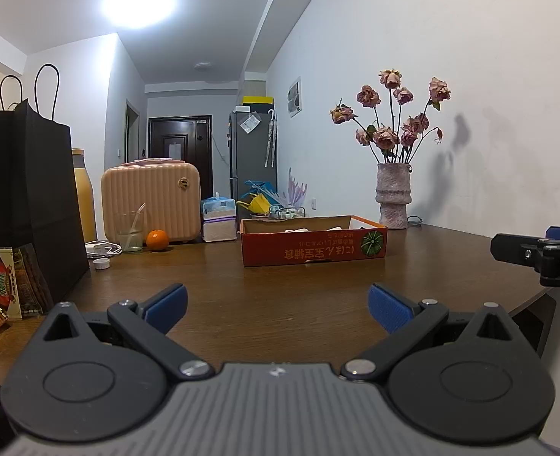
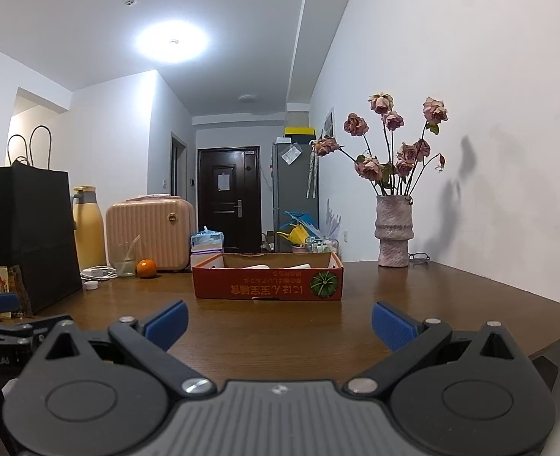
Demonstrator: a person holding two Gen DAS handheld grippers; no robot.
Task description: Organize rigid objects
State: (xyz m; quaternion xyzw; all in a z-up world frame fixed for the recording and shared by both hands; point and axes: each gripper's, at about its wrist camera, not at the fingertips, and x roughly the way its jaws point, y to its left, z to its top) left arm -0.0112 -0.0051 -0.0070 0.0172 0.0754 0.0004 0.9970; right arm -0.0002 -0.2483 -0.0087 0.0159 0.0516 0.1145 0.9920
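Observation:
A shallow orange cardboard box (image 1: 314, 247) with a pumpkin print sits on the brown table (image 1: 280, 304); it also shows in the right wrist view (image 2: 268, 281), with pale items inside. My left gripper (image 1: 278, 306) is open and empty, low over the near table edge, well short of the box. My right gripper (image 2: 280, 323) is open and empty, level with the left one. The right gripper's side shows at the right edge of the left wrist view (image 1: 546, 254). An orange (image 1: 157, 239) and a glass with a straw (image 1: 130, 233) stand at the back left.
A black paper bag (image 1: 25, 197) and snack packets (image 1: 2, 288) stand at the left. A pink case (image 1: 151, 197), yellow bottle (image 2: 88, 228), tissue packs (image 1: 219, 216), white cable (image 1: 103, 247) and white cap (image 1: 101, 264) line the back. A vase of dried roses (image 1: 392, 201) stands by the wall.

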